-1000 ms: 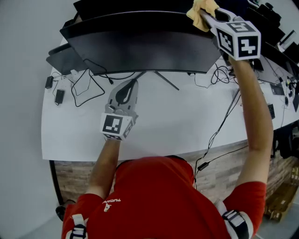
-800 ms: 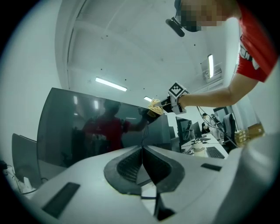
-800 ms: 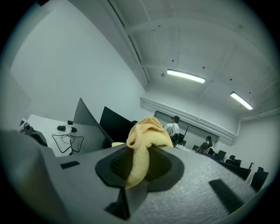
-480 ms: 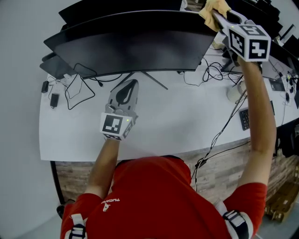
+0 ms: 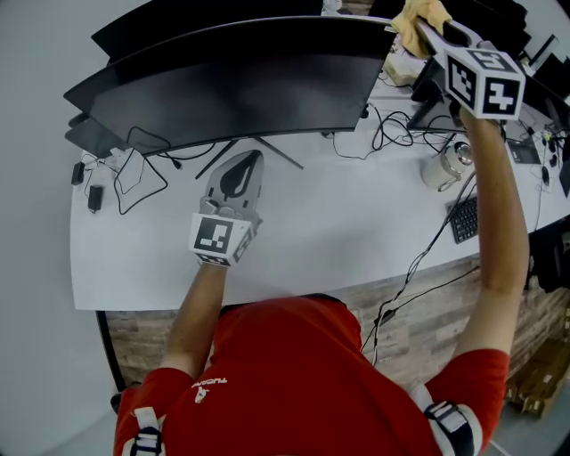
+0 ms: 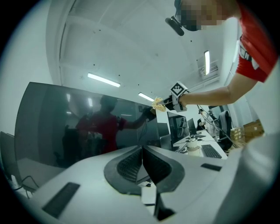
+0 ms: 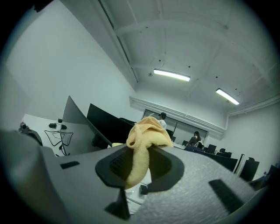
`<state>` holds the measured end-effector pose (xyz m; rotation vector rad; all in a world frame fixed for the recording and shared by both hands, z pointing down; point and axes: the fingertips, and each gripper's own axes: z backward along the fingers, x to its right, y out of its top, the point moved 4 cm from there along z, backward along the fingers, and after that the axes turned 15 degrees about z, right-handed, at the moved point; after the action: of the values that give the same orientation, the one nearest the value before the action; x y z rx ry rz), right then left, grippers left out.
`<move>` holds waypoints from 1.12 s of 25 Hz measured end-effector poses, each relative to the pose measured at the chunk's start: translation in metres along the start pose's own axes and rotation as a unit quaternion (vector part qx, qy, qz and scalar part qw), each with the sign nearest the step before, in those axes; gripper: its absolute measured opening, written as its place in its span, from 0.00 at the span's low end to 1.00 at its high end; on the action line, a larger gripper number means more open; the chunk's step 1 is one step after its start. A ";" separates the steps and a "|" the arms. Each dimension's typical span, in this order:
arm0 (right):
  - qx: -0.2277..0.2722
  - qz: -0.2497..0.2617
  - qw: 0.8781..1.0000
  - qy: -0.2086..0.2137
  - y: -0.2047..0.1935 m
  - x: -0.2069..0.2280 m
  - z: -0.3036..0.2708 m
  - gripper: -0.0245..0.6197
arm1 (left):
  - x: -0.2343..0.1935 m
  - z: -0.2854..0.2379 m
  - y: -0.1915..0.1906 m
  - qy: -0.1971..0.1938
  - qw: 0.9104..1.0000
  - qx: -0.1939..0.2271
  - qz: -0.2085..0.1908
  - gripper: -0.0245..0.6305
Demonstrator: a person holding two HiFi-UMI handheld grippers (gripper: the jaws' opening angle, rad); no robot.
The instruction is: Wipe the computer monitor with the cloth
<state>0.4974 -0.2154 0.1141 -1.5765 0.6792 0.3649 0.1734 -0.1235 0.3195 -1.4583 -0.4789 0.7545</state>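
Note:
A wide curved black monitor (image 5: 232, 85) stands on the white desk (image 5: 338, 232); its dark screen (image 6: 78, 127) fills the left gripper view. My right gripper (image 5: 426, 28) is raised at the monitor's top right corner, shut on a yellow cloth (image 5: 417, 18). The cloth (image 7: 142, 144) bulges out between the jaws in the right gripper view, just past the monitor's edge (image 7: 81, 116). My left gripper (image 5: 239, 178) rests low over the desk in front of the monitor stand (image 5: 258, 150), jaws together with nothing between them. In the left gripper view the right gripper (image 6: 168, 101) shows at the screen's upper right corner.
Black cables (image 5: 134, 169) and small adapters lie at the desk's left. More cables (image 5: 401, 134), a white mug (image 5: 445, 167) and a keyboard (image 5: 463, 218) sit at the right. A second dark monitor (image 5: 205, 22) stands behind. The desk's front edge runs near the person's red shirt (image 5: 294, 374).
The right gripper with the cloth has moved right along the monitor's top edge to its right corner. The view has shifted, baring the mug and keyboard. The left gripper has stayed put.

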 end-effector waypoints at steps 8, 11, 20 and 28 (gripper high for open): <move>-0.010 -0.005 1.000 0.008 -0.020 0.001 0.009 0.15 | 0.014 -0.012 -0.009 -0.010 1.000 -0.008 0.000 0.05; 0.001 -0.009 1.000 0.027 -0.019 -0.009 0.007 0.15 | 0.015 -0.013 -0.010 -0.010 1.000 -0.009 0.000 0.05; 0.022 -0.039 0.997 0.055 -0.018 -0.038 -0.005 0.15 | 0.008 -0.008 -0.012 0.001 1.000 -0.009 0.000 0.05; 0.021 -0.079 0.995 0.054 -0.046 -0.055 -0.012 0.15 | -0.002 0.003 -0.019 0.009 1.000 -0.012 0.002 0.05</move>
<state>0.4812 -0.2160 0.1847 -1.6059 0.6358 0.1481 0.1733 -0.1218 0.3386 -1.4877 -0.4720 0.7410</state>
